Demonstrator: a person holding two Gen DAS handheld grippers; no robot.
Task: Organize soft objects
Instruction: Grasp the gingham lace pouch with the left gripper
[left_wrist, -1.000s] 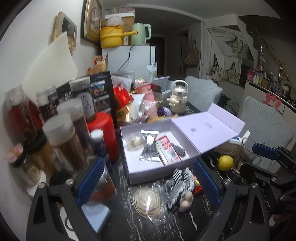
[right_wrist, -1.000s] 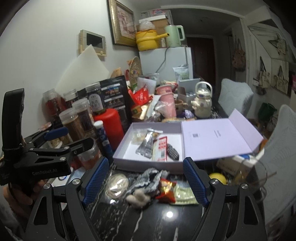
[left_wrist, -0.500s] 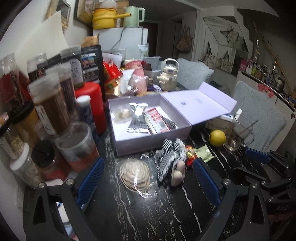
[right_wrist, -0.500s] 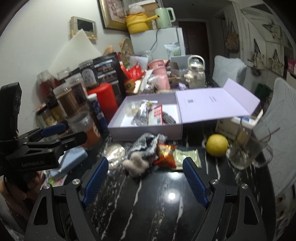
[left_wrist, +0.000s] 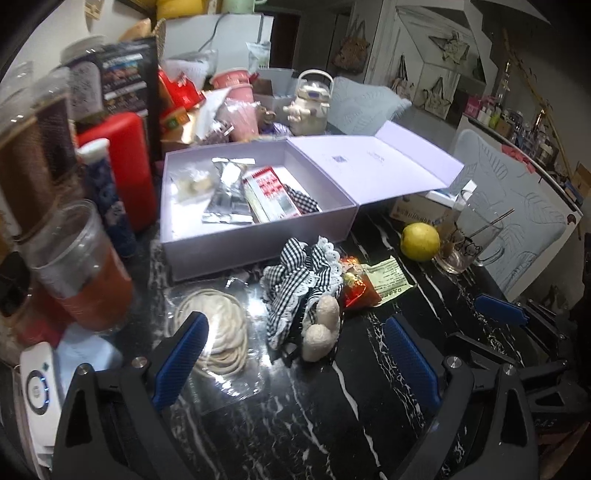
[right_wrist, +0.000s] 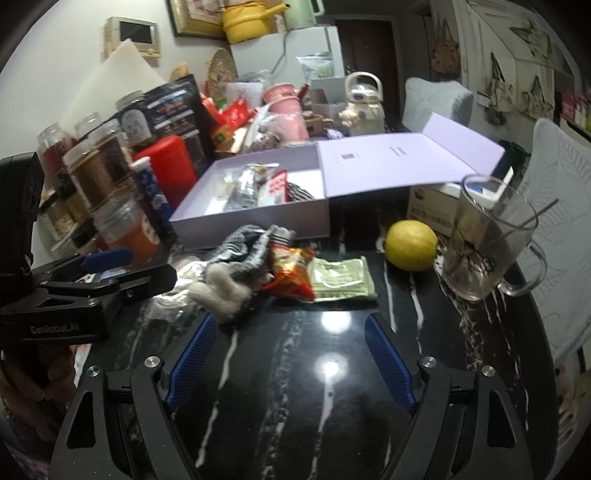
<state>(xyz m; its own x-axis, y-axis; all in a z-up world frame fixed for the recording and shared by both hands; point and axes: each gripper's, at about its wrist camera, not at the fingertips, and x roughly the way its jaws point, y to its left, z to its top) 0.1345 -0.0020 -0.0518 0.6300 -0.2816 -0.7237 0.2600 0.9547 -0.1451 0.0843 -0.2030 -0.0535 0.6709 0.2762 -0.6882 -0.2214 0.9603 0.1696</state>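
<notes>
Gingham cloth (left_wrist: 303, 280) lies by lilac box (left_wrist: 255, 243) w/ packets (left_wrist: 225, 192); both hand-held grippers open, empty

Dim, blurred – glare on tabletop (right_wrist: 328, 365)

wall (right_wrist: 55, 55): white | fridge (right_wrist: 314, 51): white, rear | chairs (left_wrist: 513, 206): pale cushioned | tabletop (right_wrist: 295, 369): glossy black marble

Cloth (left_wrist: 299, 273) before box (left_wrist: 258, 240) (lemon (left_wrist: 420, 242) right).
</notes>
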